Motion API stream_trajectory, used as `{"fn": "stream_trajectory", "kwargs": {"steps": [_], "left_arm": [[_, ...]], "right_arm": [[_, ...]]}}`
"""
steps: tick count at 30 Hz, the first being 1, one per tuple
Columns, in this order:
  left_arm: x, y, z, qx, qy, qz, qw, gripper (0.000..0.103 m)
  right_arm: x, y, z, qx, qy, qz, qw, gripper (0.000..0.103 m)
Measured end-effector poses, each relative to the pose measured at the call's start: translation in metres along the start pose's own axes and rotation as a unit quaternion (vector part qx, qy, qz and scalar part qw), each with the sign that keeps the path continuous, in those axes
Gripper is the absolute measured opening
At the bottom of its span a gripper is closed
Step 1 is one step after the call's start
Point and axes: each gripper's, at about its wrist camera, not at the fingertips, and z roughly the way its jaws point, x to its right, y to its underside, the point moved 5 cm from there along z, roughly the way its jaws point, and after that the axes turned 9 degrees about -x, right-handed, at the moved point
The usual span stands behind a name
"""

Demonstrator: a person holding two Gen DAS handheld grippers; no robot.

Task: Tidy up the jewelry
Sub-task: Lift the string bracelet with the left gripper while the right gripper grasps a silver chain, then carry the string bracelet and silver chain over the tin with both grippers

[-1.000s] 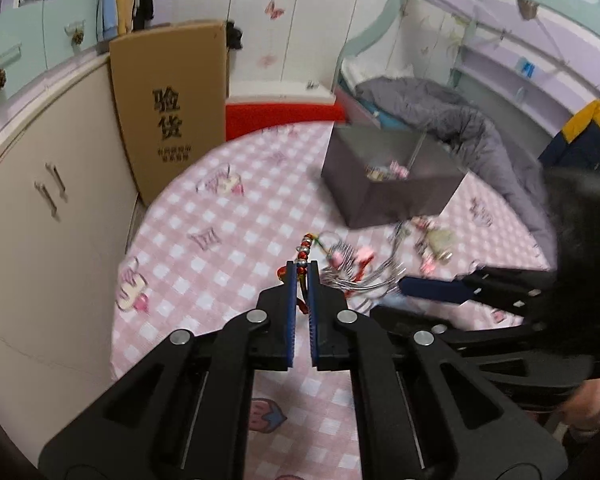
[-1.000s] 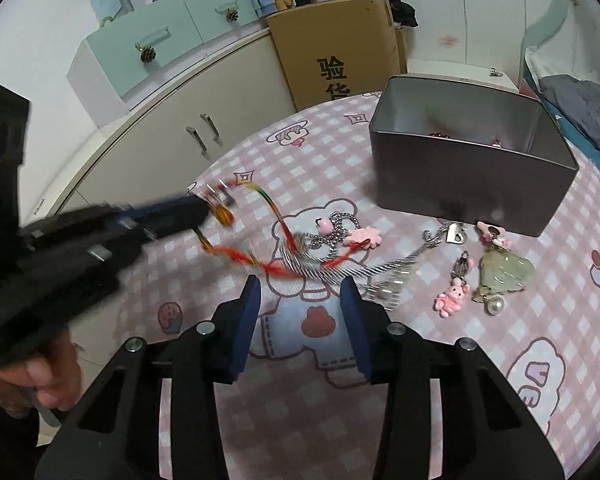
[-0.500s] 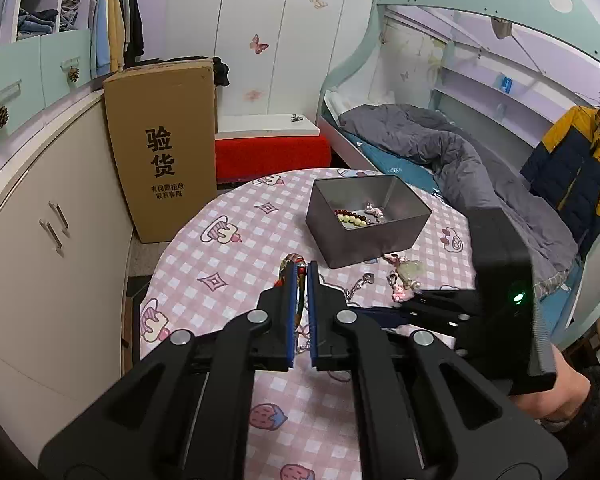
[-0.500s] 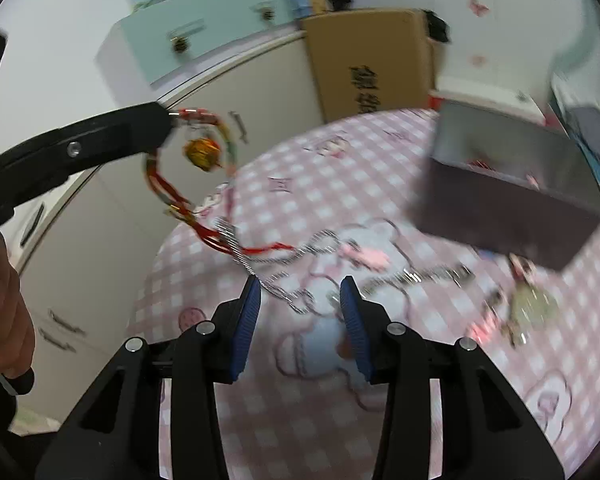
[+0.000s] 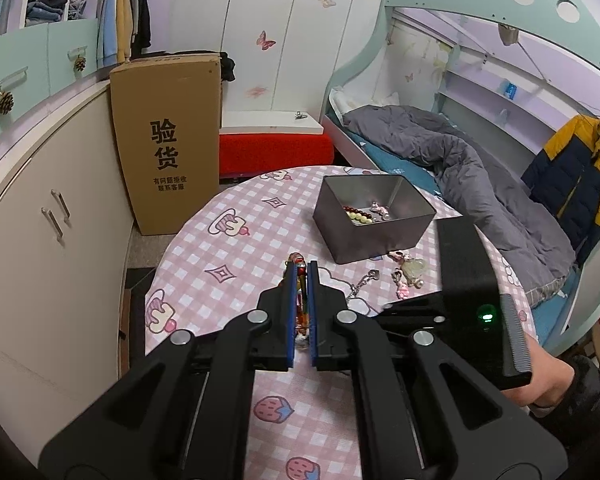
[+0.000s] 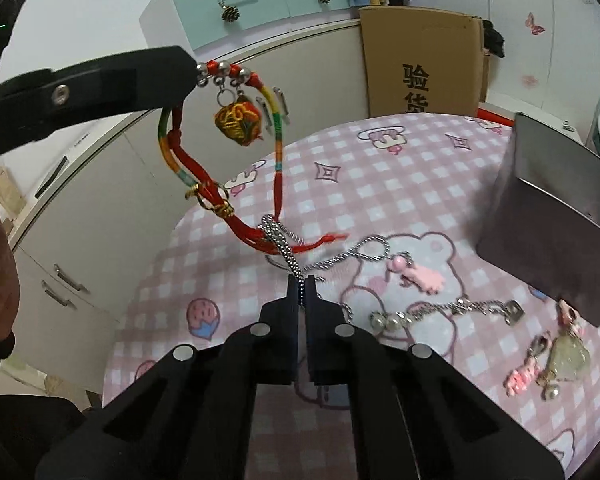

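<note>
My left gripper (image 5: 301,268) is shut on a red and multicoloured cord bracelet (image 6: 172,152) with a woven charm (image 6: 239,125), held high above the table; it also shows in the left wrist view (image 5: 300,280). My right gripper (image 6: 302,280) is shut on a silver bead chain (image 6: 278,240) that is tangled with the bracelet's lower loop. The grey metal box (image 5: 374,216) stands on the pink checked tablecloth (image 5: 236,264) and holds beads and small pieces. Silver chains (image 6: 452,308), a pink charm (image 6: 420,276) and pendants (image 6: 564,356) lie on the cloth by the box.
A tall cardboard box (image 5: 168,140) stands behind the table by white cabinets (image 5: 40,216). A bed with a grey duvet (image 5: 460,168) is to the right. The right gripper's black body (image 5: 472,288) shows in the left wrist view.
My left gripper has lifted the bracelet further off the table. My right gripper has closed on the silver chain hanging from it.
</note>
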Motion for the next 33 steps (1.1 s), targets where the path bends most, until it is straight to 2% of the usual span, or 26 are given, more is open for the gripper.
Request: {"fn": "stream_trajectory", "kwargs": {"steps": [7,9,13,16,19,21,23,25,26,27,28,29,30,32,33], "left_arm": [[-0.011,-0.01,-0.009,0.018,-0.008,-0.014,0.9997,0.004],[-0.011,-0.011,-0.006,0.014,-0.006,-0.012,0.9998,0.004],[-0.004,-0.002,0.02,-0.032,0.032,-0.006,0.999,0.005],[0.001,0.015,0.045,-0.071,0.04,-0.005,0.9967,0.005],[-0.005,0.033,0.07,-0.106,0.022,-0.02,0.994,0.006],[-0.007,0.043,0.086,-0.13,-0.004,-0.017,0.9914,0.006],[-0.007,0.05,0.098,-0.15,-0.008,-0.015,0.9886,0.006],[-0.007,0.054,0.103,-0.156,-0.008,-0.014,0.9877,0.01],[-0.006,0.054,0.103,-0.155,0.003,-0.013,0.9879,0.026],[-0.003,0.053,0.101,-0.152,0.017,-0.015,0.9881,0.066],[-0.003,0.052,0.101,-0.149,0.012,-0.016,0.9887,0.089],[-0.003,0.05,0.099,-0.138,-0.004,-0.018,0.9903,0.097],[-0.003,0.05,0.097,-0.128,-0.015,-0.013,0.9915,0.097],[-0.002,0.053,0.104,-0.142,-0.009,-0.015,0.9897,0.097],[-0.005,0.056,0.108,-0.15,-0.018,-0.024,0.9882,0.096]], "right_arm": [[0.048,0.017,-0.057,0.061,0.072,0.087,0.992,0.002],[0.06,0.022,-0.072,0.07,0.074,0.099,0.99,0.002],[0.063,0.03,-0.086,0.071,0.072,0.094,0.99,0.002],[0.057,0.025,-0.093,0.081,0.058,0.088,0.991,0.002],[0.046,0.021,-0.104,0.099,0.042,0.081,0.991,0.002],[0.04,0.017,-0.108,0.105,0.039,0.074,0.991,0.002],[0.035,0.013,-0.11,0.107,0.039,0.066,0.991,0.002],[0.032,0.011,-0.113,0.109,0.038,0.063,0.991,0.002],[0.03,0.01,-0.113,0.109,0.039,0.061,0.991,0.002],[0.03,0.01,-0.113,0.109,0.039,0.06,0.991,0.002],[0.03,0.01,-0.113,0.109,0.038,0.06,0.992,0.002],[0.03,0.01,-0.113,0.109,0.037,0.06,0.992,0.002],[0.03,0.01,-0.112,0.107,0.038,0.061,0.992,0.002],[0.032,0.011,-0.111,0.106,0.037,0.062,0.992,0.002],[0.032,0.012,-0.111,0.105,0.036,0.063,0.992,0.002]]}}
